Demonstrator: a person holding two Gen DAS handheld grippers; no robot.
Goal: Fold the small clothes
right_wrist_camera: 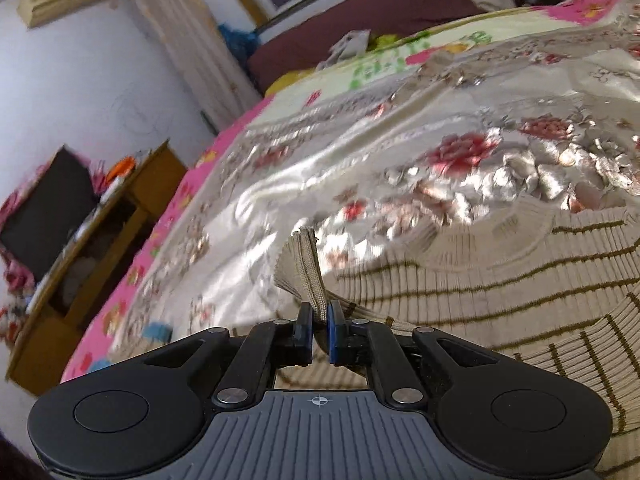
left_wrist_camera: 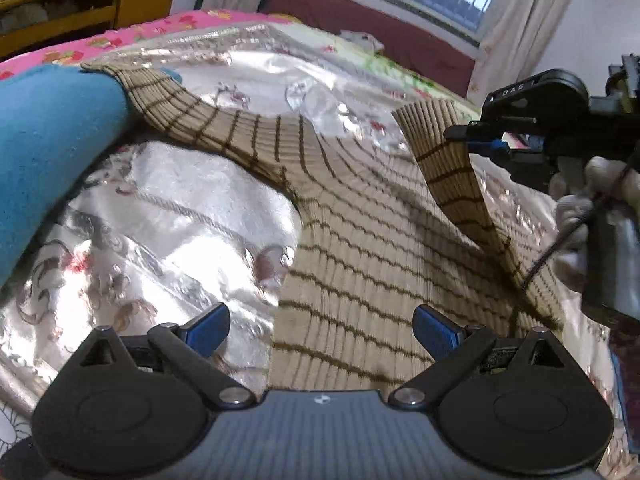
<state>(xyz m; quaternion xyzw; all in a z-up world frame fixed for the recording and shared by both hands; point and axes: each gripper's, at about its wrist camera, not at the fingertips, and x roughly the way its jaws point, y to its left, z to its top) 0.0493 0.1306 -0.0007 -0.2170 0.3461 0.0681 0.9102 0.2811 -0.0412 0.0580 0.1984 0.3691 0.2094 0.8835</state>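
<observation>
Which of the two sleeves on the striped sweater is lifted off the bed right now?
The sleeve pinched by the right gripper is raised above the sweater body. The other sleeve lies flat on the bedspread, beside the blue cloth.

"DAS" in white letters on the right claw.

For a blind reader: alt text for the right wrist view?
The right gripper is shut on a sleeve of a tan striped sweater, lifting it above a shiny floral bedspread.
</observation>
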